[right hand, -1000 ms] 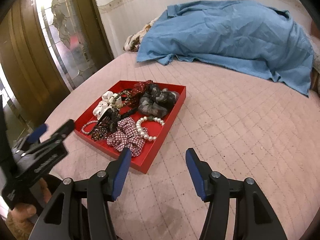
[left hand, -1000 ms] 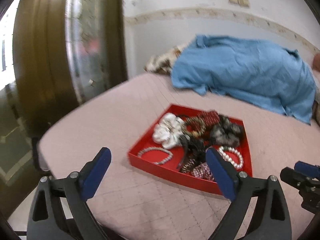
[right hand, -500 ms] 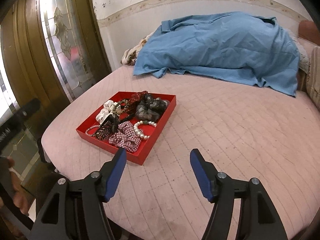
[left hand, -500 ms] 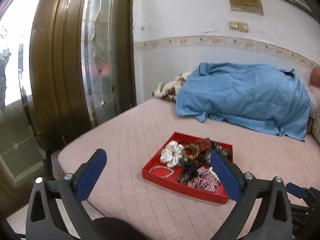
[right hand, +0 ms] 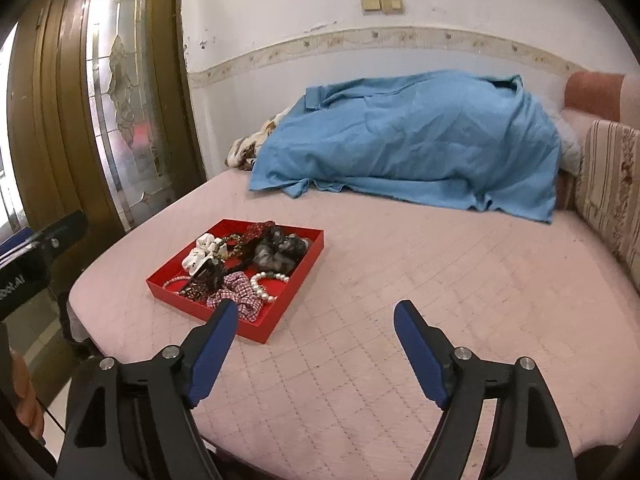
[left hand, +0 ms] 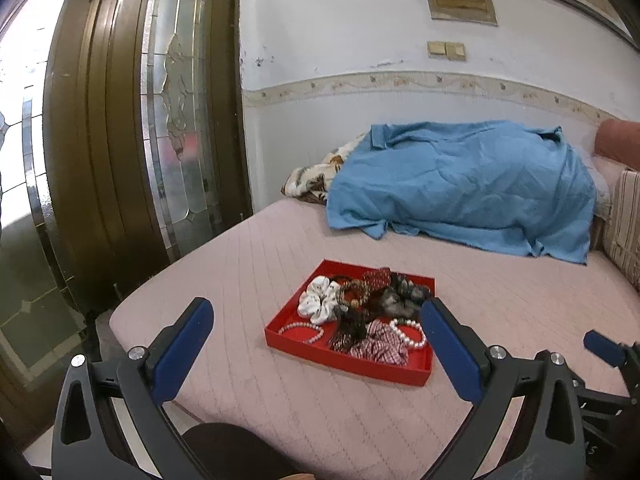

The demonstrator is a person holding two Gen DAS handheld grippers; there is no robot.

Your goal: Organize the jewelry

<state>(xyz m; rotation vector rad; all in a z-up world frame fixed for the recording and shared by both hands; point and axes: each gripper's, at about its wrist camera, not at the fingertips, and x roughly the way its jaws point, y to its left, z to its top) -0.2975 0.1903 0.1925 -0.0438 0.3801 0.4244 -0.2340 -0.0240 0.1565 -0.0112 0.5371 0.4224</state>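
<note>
A: Where's the jewelry?

B: All heaped in the red tray (left hand: 347,366) on the pink quilted bed (right hand: 400,280), near the corner by the door. White scrunchie (left hand: 319,304) at the tray's left, a thin bead bracelet (left hand: 301,327) in the near-left corner, plaid scrunchie (left hand: 379,345) and a chunky pearl bracelet (left hand: 409,331) along the near wall, grey scrunchie (right hand: 276,251) and dark tangled pieces toward the back. Nothing lies loose on the quilt around it.

A: Step in hand?

B: Can't settle it. A tray with everything piled in fits both a gathered-up end state and a jumble waiting to be sorted.

A: If a piece does get picked?

B: Take an edge item that lies alone, like either pearl bracelet, come straight down, pinch one strand only, lift slowly. The dark middle clump looks snag-prone, just my guess.

A: Grippers?

B: Left gripper (left hand: 316,354) hangs back off the bed's near edge, level, aimed at the tray, blue pads spread wide, nothing between them. Right gripper (right hand: 311,354) sits to the tray's right over bare quilt, also pulled back, pads spread and holding nothing. Neither touches the tray.
</note>
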